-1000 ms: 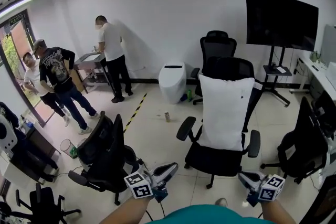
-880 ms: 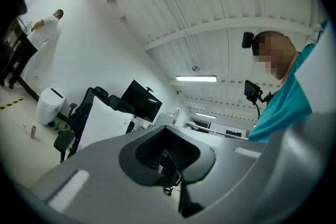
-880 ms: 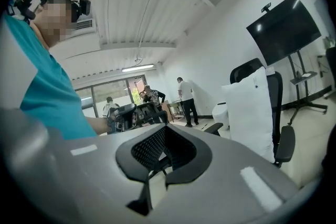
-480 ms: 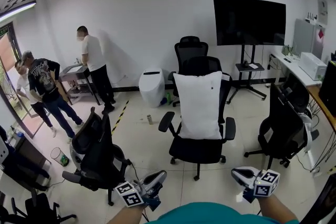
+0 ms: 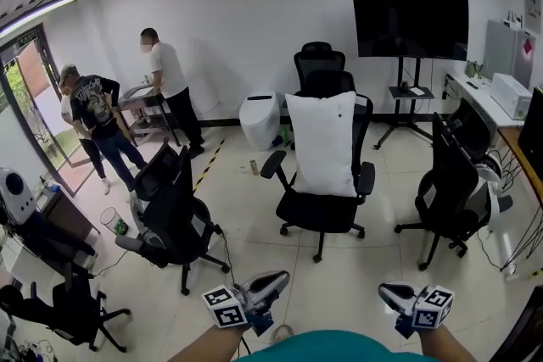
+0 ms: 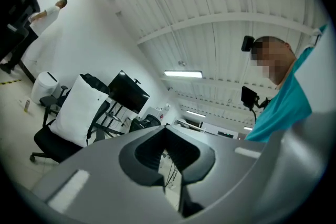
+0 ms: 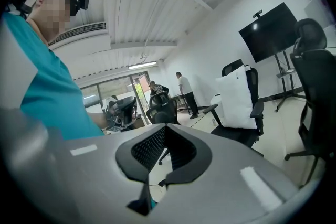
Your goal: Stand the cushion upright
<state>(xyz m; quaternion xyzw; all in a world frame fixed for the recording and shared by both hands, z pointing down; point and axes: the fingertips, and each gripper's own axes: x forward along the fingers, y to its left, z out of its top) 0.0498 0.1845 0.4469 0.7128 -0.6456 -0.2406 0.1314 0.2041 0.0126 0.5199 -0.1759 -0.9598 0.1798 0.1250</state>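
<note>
The white cushion (image 5: pixel 322 144) stands upright against the backrest of a black office chair (image 5: pixel 321 212) in the middle of the room. It also shows in the left gripper view, where the cushion (image 6: pixel 79 110) is at the left, and in the right gripper view, where the cushion (image 7: pixel 236 97) is at the right. My left gripper (image 5: pixel 278 276) and right gripper (image 5: pixel 386 292) are low at the bottom of the head view, well short of the chair. Both are shut with nothing between their jaws; the left gripper (image 6: pixel 166 131) and the right gripper (image 7: pixel 165 126) point out into the room.
A second black chair (image 5: pixel 174 208) stands at the left and a third (image 5: pixel 450 182) at the right. A TV on a stand (image 5: pixel 410 10) and a white toilet unit (image 5: pixel 260 119) are by the back wall. Two people (image 5: pixel 170 80) (image 5: pixel 93 110) stand near the door.
The chair with the cushion now looks farther away and smaller; the view has drawn back from it. Both grippers stay shut and low. The cushion has kept its upright pose.
</note>
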